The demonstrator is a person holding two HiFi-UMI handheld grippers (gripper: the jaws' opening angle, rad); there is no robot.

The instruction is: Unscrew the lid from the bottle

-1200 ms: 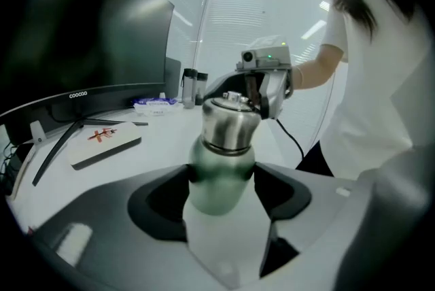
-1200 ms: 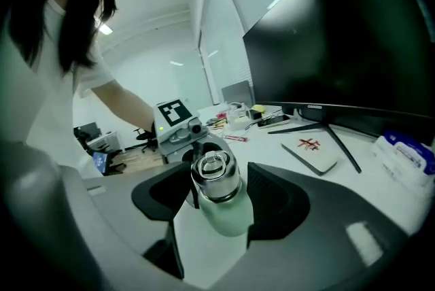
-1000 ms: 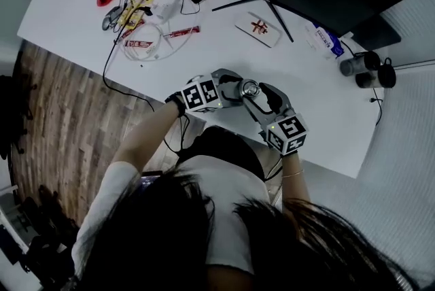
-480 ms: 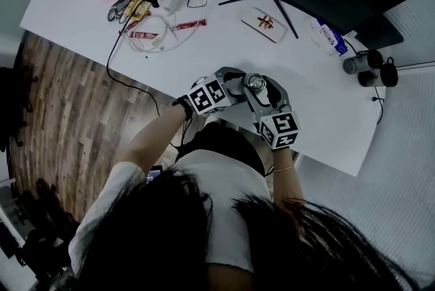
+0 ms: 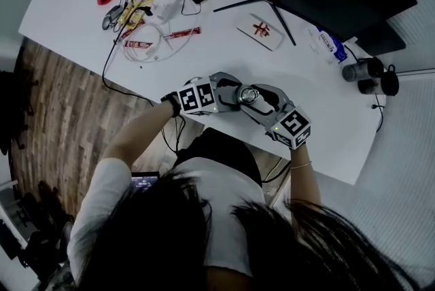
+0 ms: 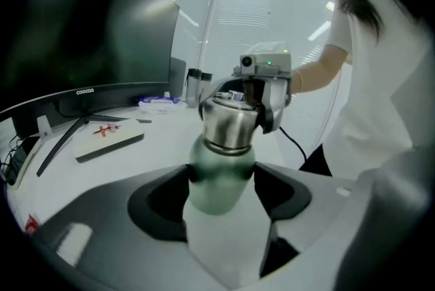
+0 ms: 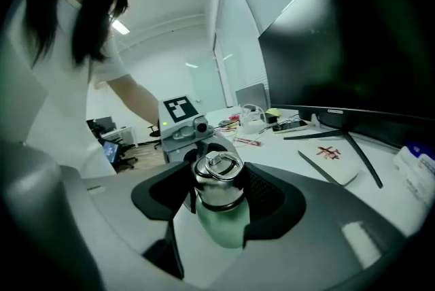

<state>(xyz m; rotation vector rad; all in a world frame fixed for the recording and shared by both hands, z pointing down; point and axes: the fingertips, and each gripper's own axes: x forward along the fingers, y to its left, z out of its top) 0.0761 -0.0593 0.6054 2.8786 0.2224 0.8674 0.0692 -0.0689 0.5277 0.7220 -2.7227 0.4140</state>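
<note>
My left tongs (image 6: 221,182) gripped the pale green metal bottle (image 6: 219,174) by its body over the white tabletop (image 5: 224,58). My right tongs (image 7: 219,189) clamped its steel ring-topped lid (image 7: 216,177). The black monitor (image 6: 81,31) read "coocaa".

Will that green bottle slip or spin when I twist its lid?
Probably rigid: the bottle looks metal, undented in the left gripper. Its smooth, rounded body may spin there. The shiny lid could slip in the right gripper.
</note>
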